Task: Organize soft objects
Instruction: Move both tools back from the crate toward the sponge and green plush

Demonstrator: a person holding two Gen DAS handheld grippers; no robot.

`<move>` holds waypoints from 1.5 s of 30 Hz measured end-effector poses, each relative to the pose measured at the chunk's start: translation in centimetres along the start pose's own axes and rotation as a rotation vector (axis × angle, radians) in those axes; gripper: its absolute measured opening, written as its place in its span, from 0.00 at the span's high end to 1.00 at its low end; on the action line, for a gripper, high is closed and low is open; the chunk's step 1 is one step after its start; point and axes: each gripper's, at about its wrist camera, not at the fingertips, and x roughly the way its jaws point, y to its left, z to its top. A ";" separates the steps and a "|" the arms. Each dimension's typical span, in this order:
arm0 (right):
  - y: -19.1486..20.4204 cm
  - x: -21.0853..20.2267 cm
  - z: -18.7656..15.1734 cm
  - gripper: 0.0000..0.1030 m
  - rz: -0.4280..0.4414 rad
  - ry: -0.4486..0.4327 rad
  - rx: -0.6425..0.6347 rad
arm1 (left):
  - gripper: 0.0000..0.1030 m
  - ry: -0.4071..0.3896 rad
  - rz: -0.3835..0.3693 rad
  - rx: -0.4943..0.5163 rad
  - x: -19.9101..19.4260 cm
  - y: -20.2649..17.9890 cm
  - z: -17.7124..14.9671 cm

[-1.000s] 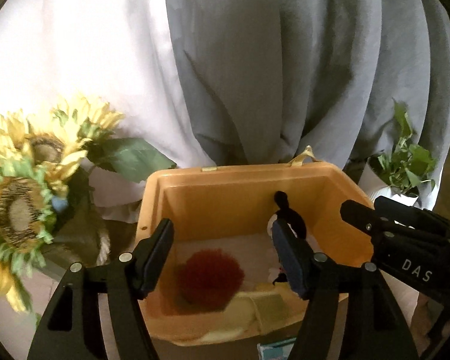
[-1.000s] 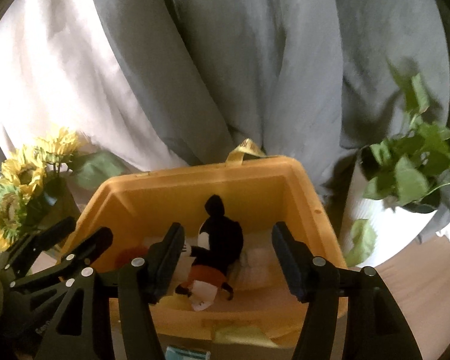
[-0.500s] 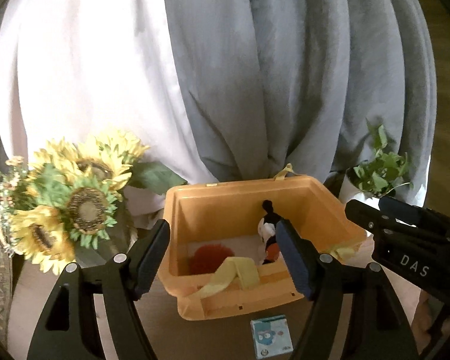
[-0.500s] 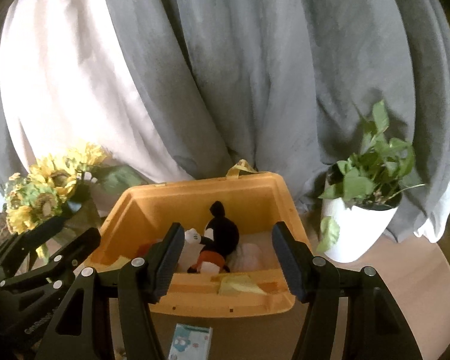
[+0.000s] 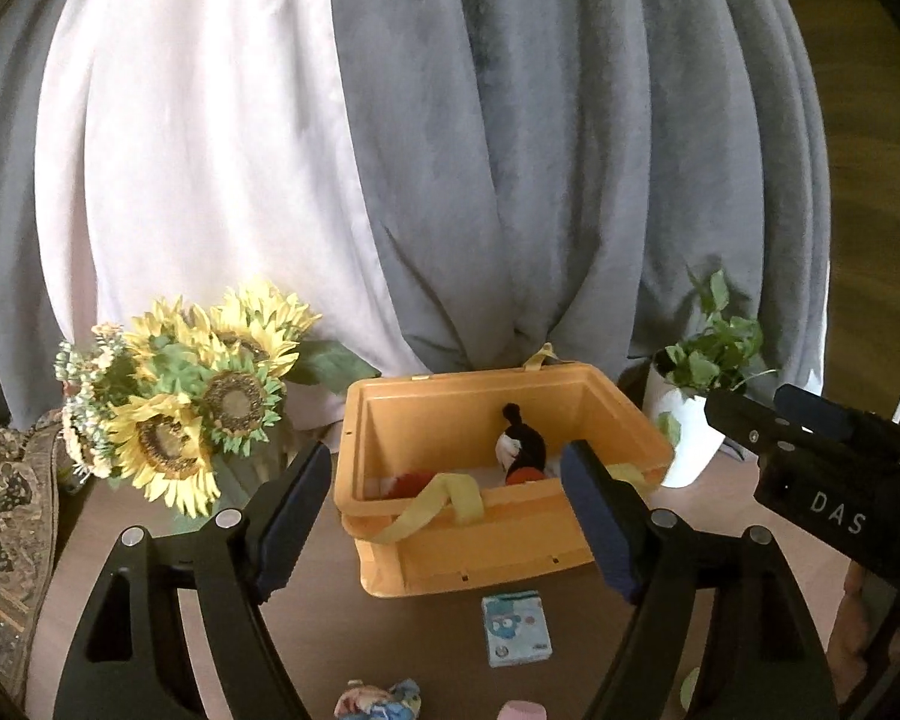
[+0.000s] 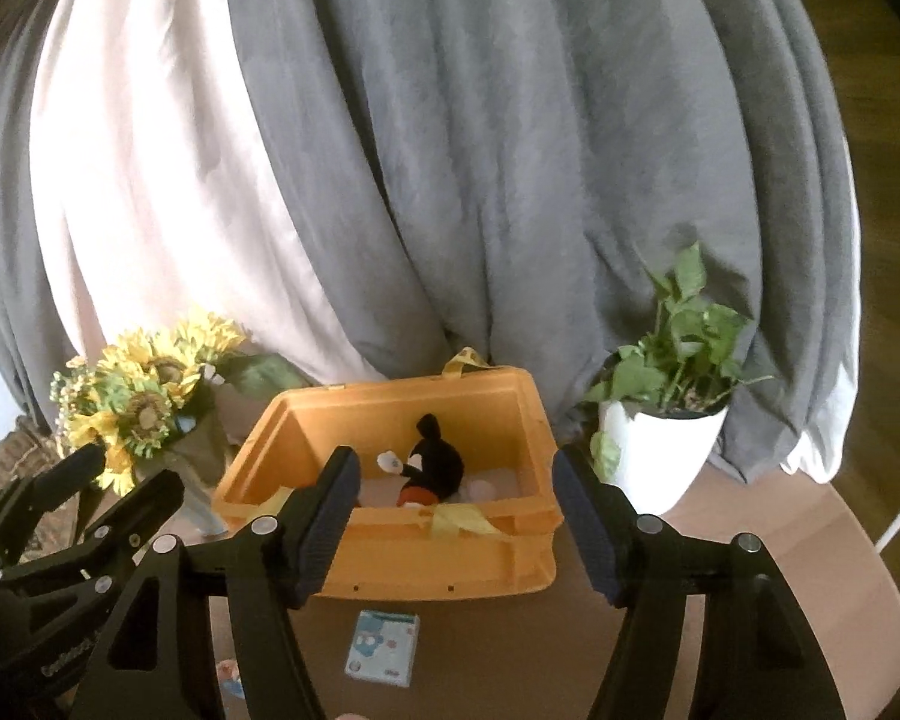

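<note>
An orange bin point(image 5: 474, 564) point(image 6: 438, 570) with yellow straps stands on the brown table. Inside lie a black mouse plush point(image 5: 525, 444) point(image 6: 435, 465) and a red fuzzy ball point(image 5: 411, 482). A small blue tissue pack point(image 5: 516, 629) point(image 6: 383, 647) lies in front of the bin. A colourful soft item point(image 5: 378, 701) and a pink item point(image 5: 521, 711) show at the bottom edge of the left wrist view. My left gripper point(image 5: 447, 516) is open and empty, held back from the bin. My right gripper point(image 6: 453, 519) is open and empty, held back too.
A sunflower bouquet point(image 5: 186, 408) point(image 6: 138, 408) stands left of the bin. A white pot with a green plant point(image 5: 693, 420) point(image 6: 660, 444) stands to its right. Grey and white curtains point(image 5: 450, 150) hang behind. A patterned rug point(image 5: 0, 498) lies at far left.
Both grippers have pulled back and up from over the bin. The bin now looks smaller, and the tissue pack and table in front have come into view.
</note>
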 end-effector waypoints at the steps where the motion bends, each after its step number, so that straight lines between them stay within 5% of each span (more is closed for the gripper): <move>1: -0.1 -0.6 -0.2 0.34 -0.003 -0.007 0.003 | 0.23 -0.004 0.002 0.002 -0.4 -0.1 -0.1; 22: -1.6 -8.6 -4.8 0.29 -0.062 -0.059 0.029 | 0.17 -0.064 0.018 0.034 -7.4 -2.2 -4.5; 45: -3.8 -8.3 -11.9 0.29 -0.082 0.059 0.084 | 0.16 0.097 -0.019 0.042 -5.7 -3.9 -11.1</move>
